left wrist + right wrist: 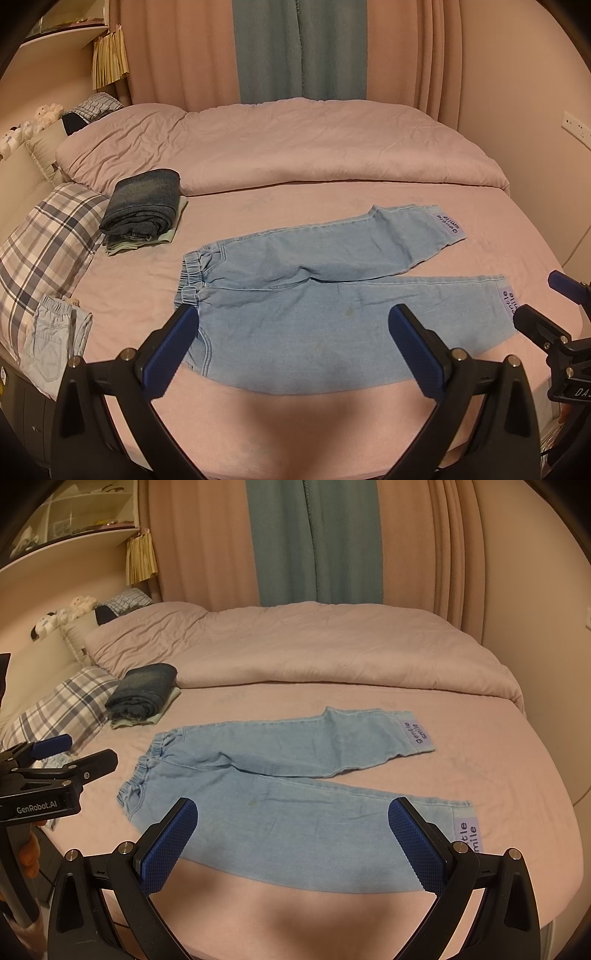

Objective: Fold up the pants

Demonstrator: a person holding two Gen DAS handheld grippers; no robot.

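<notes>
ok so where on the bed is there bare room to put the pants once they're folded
Bare sheet lies right of the pants, and more between the pants and the duvet. A bare strip runs along the near edge. The left side is crowded: folded clothes, plaid pillow.

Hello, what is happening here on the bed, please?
A person holds two grippers above light blue pants spread flat on a pink bed. The left gripper and the right gripper are both open and hold nothing. Folding is not yet begun. A folded dark garment lies beside a plaid pillow.
</notes>
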